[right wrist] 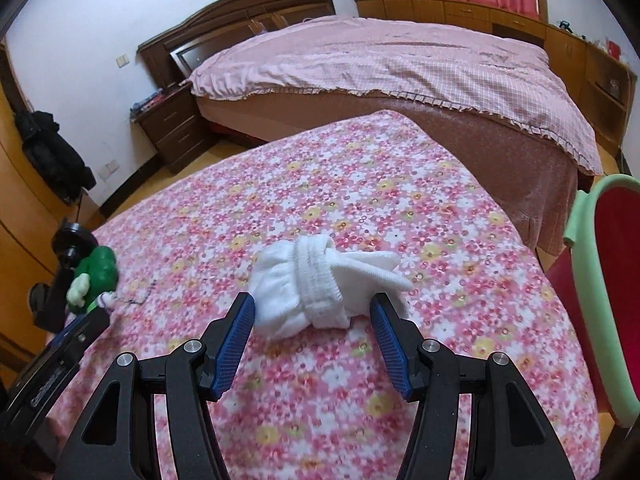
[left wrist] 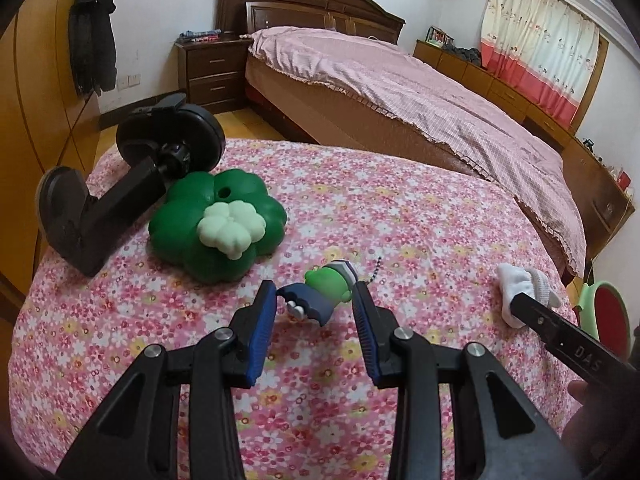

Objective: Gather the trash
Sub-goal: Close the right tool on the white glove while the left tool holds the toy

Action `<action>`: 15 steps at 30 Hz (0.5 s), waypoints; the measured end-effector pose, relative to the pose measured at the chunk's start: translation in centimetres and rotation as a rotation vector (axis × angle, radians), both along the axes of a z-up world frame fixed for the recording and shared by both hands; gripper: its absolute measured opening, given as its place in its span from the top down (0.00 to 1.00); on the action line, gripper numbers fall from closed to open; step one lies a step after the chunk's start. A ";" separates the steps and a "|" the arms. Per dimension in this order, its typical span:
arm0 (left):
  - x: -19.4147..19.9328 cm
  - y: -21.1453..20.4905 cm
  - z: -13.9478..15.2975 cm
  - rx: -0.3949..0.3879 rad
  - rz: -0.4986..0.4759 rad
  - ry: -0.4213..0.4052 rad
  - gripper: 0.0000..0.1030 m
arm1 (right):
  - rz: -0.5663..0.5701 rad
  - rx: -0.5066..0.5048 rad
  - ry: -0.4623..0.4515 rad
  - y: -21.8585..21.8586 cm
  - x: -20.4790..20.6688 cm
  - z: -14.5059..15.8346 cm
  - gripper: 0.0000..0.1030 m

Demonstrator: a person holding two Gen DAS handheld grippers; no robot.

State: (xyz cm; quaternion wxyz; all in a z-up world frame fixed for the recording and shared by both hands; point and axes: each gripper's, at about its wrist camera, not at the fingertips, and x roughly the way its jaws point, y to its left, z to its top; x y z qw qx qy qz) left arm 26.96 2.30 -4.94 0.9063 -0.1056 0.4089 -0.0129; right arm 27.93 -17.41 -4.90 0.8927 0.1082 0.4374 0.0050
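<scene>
Item 1: small green-headed toy figure in a navy outfit with a bead chain (left wrist: pixel 320 292). It lies on its side on the pink floral-print tablecloth (left wrist: pixel 360 208), near the front edge, between the blue ribbed pads of the left gripper (left wrist: pixel 315 300). The jaws stand apart; neither pad clearly presses on the figure. Judged light, rigid and smooth, so liable to slip or pivot. The best hold looks to be across the navy body, not the round head or the loose chain.

Item 2: rolled bundle of white knitted socks (right wrist: pixel 320 288). It rests on the same cloth, toward the right side, straddled by the right gripper (right wrist: pixel 312 312). Those jaws are also spread wide, with the pads just beside the bundle. Judged soft, light and compressible, and it should not slip. Take hold across the ribbed cuff band, where the roll is tightest; a grip on the loose toe end may unroll it.

Item 3: glossy dark green clover-shaped piece with a pale clover on top (left wrist: pixel 218 222), beside a black clamp-style stand with a round head (left wrist: pixel 132 176).

Item 4: red receptacle with a pale green rim (right wrist: pixel 600 280), off the cloth's right edge; judged the likely bin.

Not determinable: the receptacle's depth and contents, cut off by the frame; the figure's face; the far side of the sock roll; the chain's end.
</scene>
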 end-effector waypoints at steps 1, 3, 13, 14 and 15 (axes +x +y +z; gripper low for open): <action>0.0 0.0 -0.1 -0.004 -0.002 0.002 0.62 | -0.001 0.003 0.000 -0.1 0.1 -0.1 0.42; 0.0 -0.1 -0.1 -0.005 -0.004 0.004 0.62 | 0.000 0.002 0.007 -0.1 0.2 -0.5 0.54; 0.0 -0.4 -0.1 0.003 -0.009 0.000 0.62 | 0.022 0.010 -0.018 -0.2 -1.5 0.1 0.77; -0.1 -0.4 -0.1 0.004 -0.009 -0.001 0.62 | 0.022 0.017 -0.023 -0.3 -1.9 0.3 0.77; -0.1 -0.5 -0.1 0.005 -0.010 -0.002 0.62 | 0.020 0.028 -0.027 -0.4 -2.4 0.6 0.77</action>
